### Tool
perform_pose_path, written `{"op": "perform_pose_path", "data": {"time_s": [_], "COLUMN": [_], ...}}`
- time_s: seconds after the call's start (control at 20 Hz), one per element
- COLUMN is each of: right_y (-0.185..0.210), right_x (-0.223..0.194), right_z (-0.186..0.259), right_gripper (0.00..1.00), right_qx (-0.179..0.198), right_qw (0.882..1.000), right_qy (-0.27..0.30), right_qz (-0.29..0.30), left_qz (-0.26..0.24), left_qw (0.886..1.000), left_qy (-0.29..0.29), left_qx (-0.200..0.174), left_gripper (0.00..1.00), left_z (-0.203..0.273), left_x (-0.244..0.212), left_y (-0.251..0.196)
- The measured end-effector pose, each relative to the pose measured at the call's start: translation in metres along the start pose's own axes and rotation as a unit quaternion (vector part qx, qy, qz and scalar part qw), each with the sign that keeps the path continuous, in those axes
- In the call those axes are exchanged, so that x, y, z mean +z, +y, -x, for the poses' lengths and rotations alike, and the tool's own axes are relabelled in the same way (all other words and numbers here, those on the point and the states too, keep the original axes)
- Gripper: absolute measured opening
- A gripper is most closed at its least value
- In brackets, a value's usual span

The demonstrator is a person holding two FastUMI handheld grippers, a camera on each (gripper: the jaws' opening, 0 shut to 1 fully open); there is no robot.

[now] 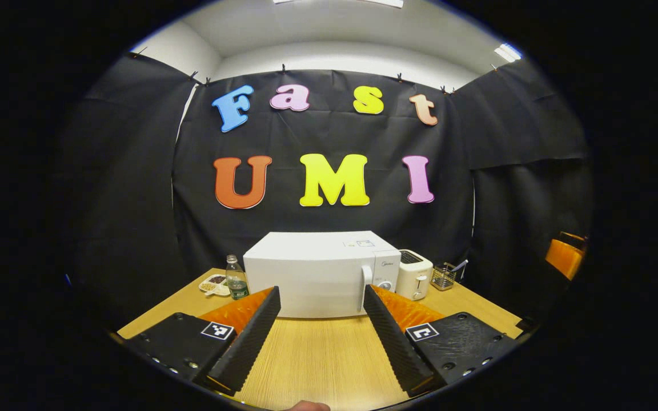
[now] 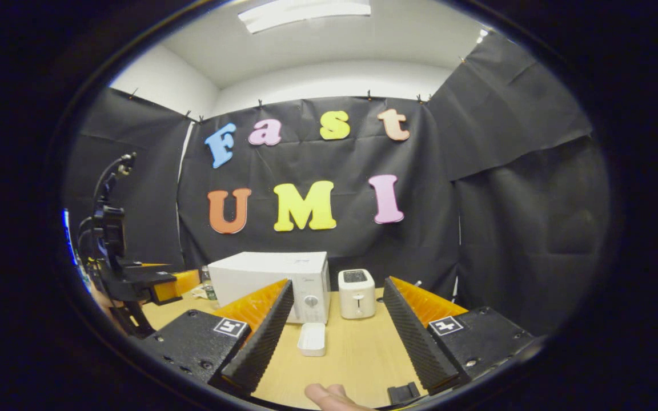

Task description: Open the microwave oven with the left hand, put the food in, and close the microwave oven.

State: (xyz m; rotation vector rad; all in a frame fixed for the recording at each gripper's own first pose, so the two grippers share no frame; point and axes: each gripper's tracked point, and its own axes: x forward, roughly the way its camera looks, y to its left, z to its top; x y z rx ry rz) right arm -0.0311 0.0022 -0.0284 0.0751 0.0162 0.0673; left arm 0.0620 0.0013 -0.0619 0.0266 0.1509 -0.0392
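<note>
A white microwave oven (image 1: pixel 320 271) stands at the back of the wooden table with its door shut and its vertical handle (image 1: pixel 366 286) right of the door. My left gripper (image 1: pixel 320 297) is open, short of the microwave and facing it, nothing between its fingers. In the right gripper view the microwave (image 2: pixel 275 281) sits left of centre. A small white food container (image 2: pixel 312 339) lies on the table in front of its control panel. My right gripper (image 2: pixel 334 294) is open and empty, held back from the container. The other gripper (image 2: pixel 117 274) shows at the far left with a hand.
A white toaster (image 1: pixel 414 275) (image 2: pixel 356 293) stands right of the microwave, with a wire basket (image 1: pixel 444 276) beyond it. A bottle (image 1: pixel 236 278) and a sectioned snack plate (image 1: pixel 215 283) stand left of the microwave. An orange chair (image 1: pixel 564 256) is at the far right. Fingertips (image 2: pixel 329 396) show at the bottom edge.
</note>
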Motion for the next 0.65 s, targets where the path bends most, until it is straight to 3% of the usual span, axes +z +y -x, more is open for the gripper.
{"op": "perform_pose_path", "data": {"time_s": [0.05, 0.1, 0.15, 0.55, 0.6, 0.65], "right_y": [0.001, 0.004, 0.007, 0.014, 0.012, 0.010], "right_x": [0.002, 0.003, 0.005, 0.005, 0.003, 0.003], "right_z": [-0.001, -0.001, -0.002, 0.002, 0.003, 0.004], "right_gripper": [1.00, 0.90, 1.00, 1.00, 0.90, 0.90], "right_qx": [-0.003, -0.004, -0.004, -0.003, -0.004, -0.006], "right_qw": [1.000, 1.000, 1.000, 1.000, 1.000, 1.000], "right_qy": [0.000, 0.001, 0.002, 0.004, 0.005, 0.006], "right_qz": [0.004, 0.007, 0.008, 0.011, 0.013, 0.012], "left_qz": [0.000, -0.002, -0.002, 0.009, 0.008, 0.007], "left_qw": [1.000, 1.000, 1.000, 0.999, 0.999, 0.999], "left_qy": [-0.007, -0.013, -0.020, -0.032, -0.032, -0.033], "left_qx": [0.004, 0.009, 0.016, 0.028, 0.030, 0.032], "left_gripper": [0.94, 0.93, 0.94, 0.93, 0.93, 0.93], "left_z": [0.009, 0.018, 0.027, 0.069, 0.072, 0.073], "left_x": [0.006, 0.010, 0.016, 0.008, 0.008, 0.009], "left_y": [0.002, 0.006, 0.011, 0.036, 0.038, 0.040]}}
